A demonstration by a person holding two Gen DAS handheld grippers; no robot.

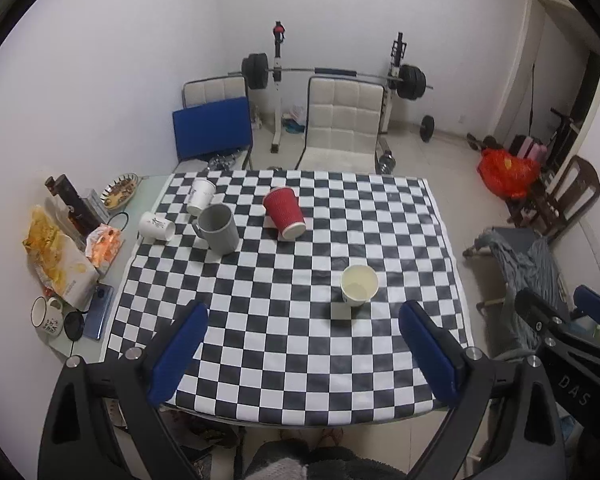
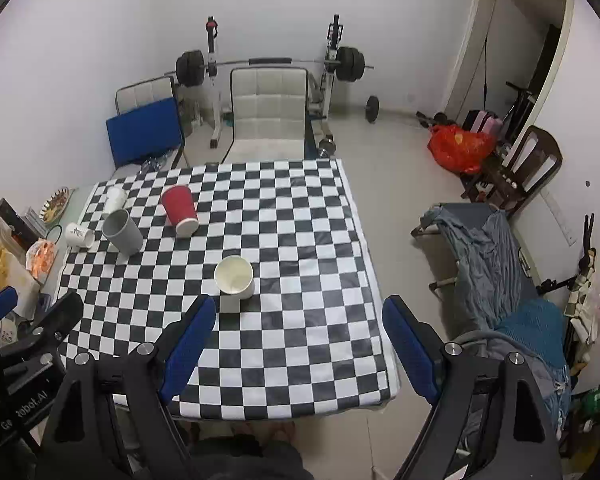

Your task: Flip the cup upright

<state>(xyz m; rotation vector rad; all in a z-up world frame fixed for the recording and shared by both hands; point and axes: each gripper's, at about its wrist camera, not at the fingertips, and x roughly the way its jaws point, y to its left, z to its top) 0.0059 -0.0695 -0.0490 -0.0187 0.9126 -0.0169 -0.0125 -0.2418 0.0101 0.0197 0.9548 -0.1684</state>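
A white paper cup (image 1: 359, 284) stands upright, mouth up, on the checkered tablecloth (image 1: 292, 344); it also shows in the right wrist view (image 2: 234, 277). A red paper cup (image 1: 284, 213) (image 2: 179, 210), a grey mug (image 1: 219, 229) (image 2: 122, 232) and two white cups (image 1: 157, 226) (image 1: 201, 196) lie on their sides at the far left. My left gripper (image 1: 303, 320) is open and empty, held above the near table edge. My right gripper (image 2: 300, 316) is open and empty, above the table's near right part, just right of the white cup.
Snack bags (image 1: 58, 252), a mug (image 1: 47, 316), a phone (image 1: 99, 312) and a dish (image 1: 120, 191) crowd the left strip of the table. White chairs (image 1: 342, 128) and a barbell rack (image 1: 332, 76) stand behind. A cot with cloths (image 2: 496, 256) is to the right.
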